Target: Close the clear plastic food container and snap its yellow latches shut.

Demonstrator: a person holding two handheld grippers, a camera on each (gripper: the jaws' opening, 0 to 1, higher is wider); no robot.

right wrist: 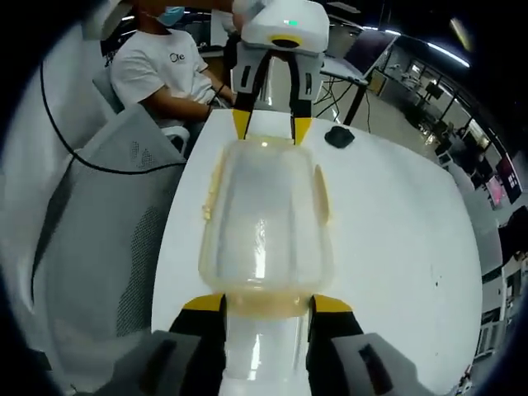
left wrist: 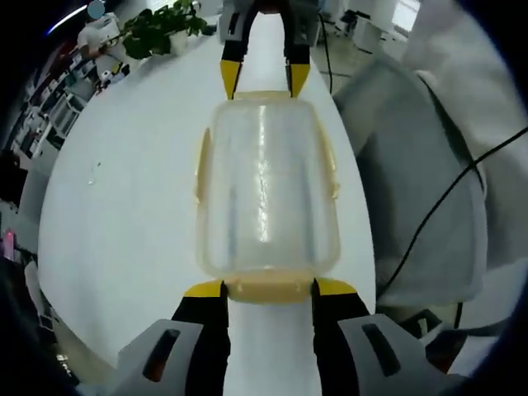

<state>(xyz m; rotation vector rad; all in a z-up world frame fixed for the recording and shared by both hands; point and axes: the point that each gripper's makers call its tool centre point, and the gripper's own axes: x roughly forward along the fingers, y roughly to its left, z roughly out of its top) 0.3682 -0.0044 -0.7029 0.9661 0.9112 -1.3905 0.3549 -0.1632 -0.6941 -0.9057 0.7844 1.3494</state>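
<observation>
A clear plastic food container point(left wrist: 266, 190) with its lid on lies lengthwise on the white table point(left wrist: 124, 206), with yellow latches along its sides and ends. My left gripper point(left wrist: 269, 289) has its yellow-tipped jaws pressed against both sides of the near end latch point(left wrist: 268, 290). My right gripper point(left wrist: 264, 81) holds the opposite end. In the right gripper view the container point(right wrist: 264, 231) runs away from my right gripper point(right wrist: 266, 304), whose jaws clamp the end latch point(right wrist: 266, 305). The left gripper point(right wrist: 270, 125) sits at the far end.
A grey mesh chair point(left wrist: 412, 190) stands close beside the table, with a black cable point(left wrist: 429, 214) across it. A potted plant point(left wrist: 161, 29) is at the far end. A seated person in a white shirt point(right wrist: 161, 70) and a small black object point(right wrist: 338, 137) are beyond the container.
</observation>
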